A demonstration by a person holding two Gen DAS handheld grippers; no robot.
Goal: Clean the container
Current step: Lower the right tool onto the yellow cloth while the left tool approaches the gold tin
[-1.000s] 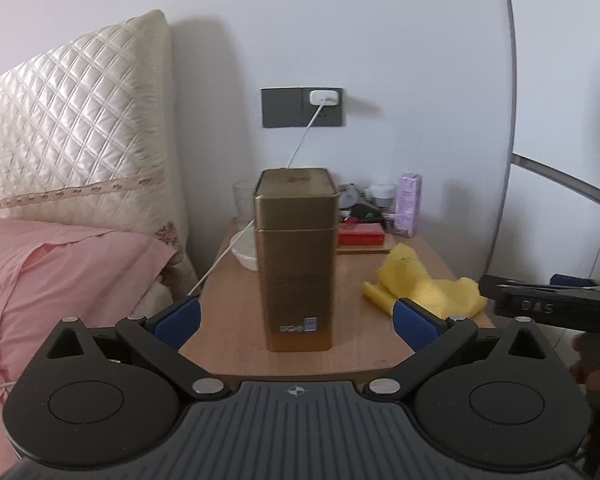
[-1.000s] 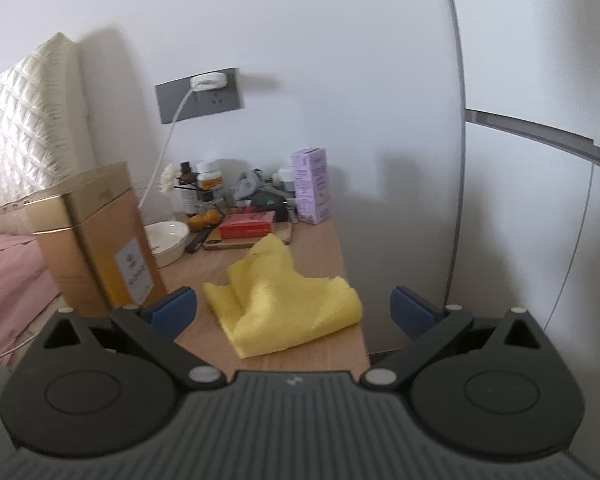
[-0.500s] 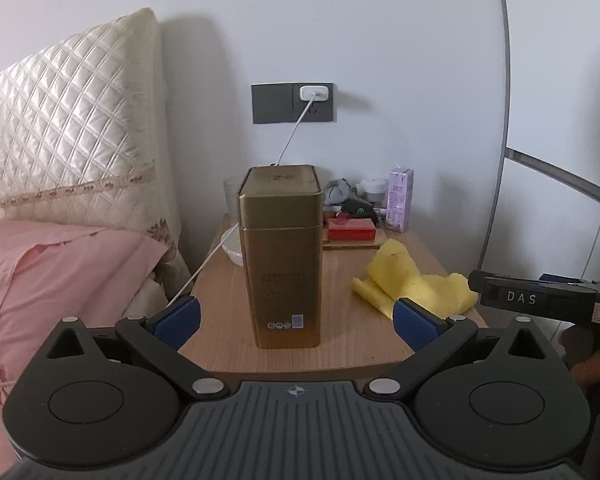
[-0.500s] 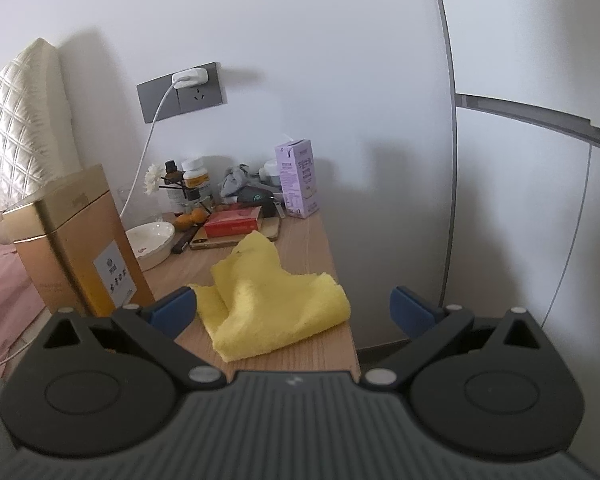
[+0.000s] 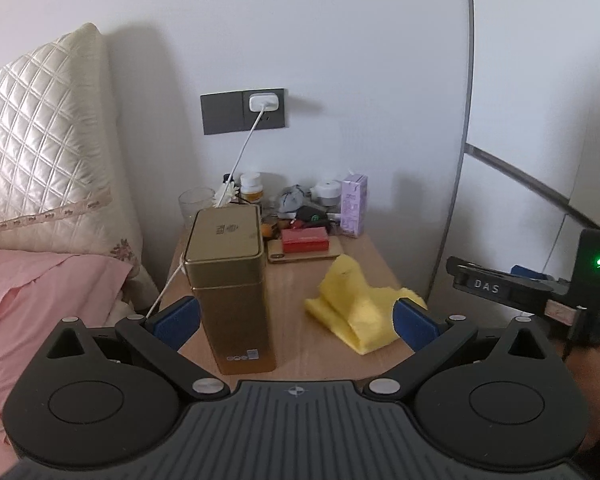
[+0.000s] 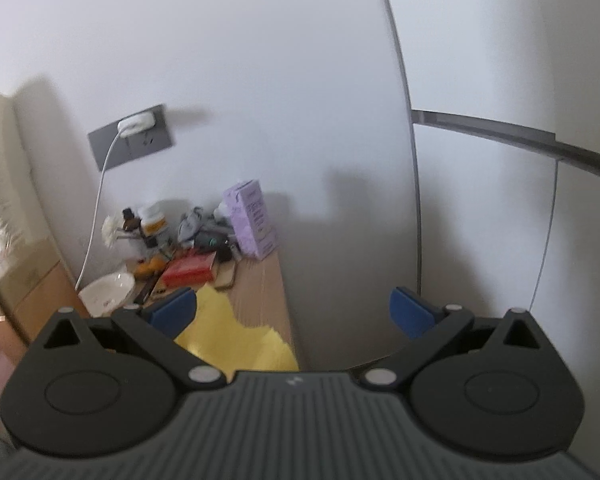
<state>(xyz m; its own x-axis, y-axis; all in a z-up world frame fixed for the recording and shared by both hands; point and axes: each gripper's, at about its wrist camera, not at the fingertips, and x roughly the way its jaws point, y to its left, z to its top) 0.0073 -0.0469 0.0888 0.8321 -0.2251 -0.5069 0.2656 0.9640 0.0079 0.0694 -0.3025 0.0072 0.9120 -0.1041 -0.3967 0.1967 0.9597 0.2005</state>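
A tall gold tin container [image 5: 232, 284] stands upright with its lid on, at the front left of the wooden bedside table [image 5: 300, 344]. A crumpled yellow cloth [image 5: 356, 304] lies to its right near the table's right edge. My left gripper [image 5: 294, 316] is open, held back from the table, with the tin just inside its left finger and touching nothing. The right gripper [image 6: 292, 312] is open and empty, raised over the cloth [image 6: 236, 340]. The tin [image 6: 28, 284] shows at the right wrist view's left edge, blurred.
Clutter fills the table's back: a glass [image 5: 196, 204], bottles, a purple carton [image 5: 354, 204], a red box [image 5: 304, 239] on a phone, a white dish [image 6: 107, 292]. A charger cable [image 5: 240, 160] hangs from the wall socket. The bed with pink bedding [image 5: 40, 300] lies left, a wardrobe right.
Both grippers have pulled back and risen, so the table looks smaller and farther. The right wrist view has swung right and up; the tin now sits at its left edge.
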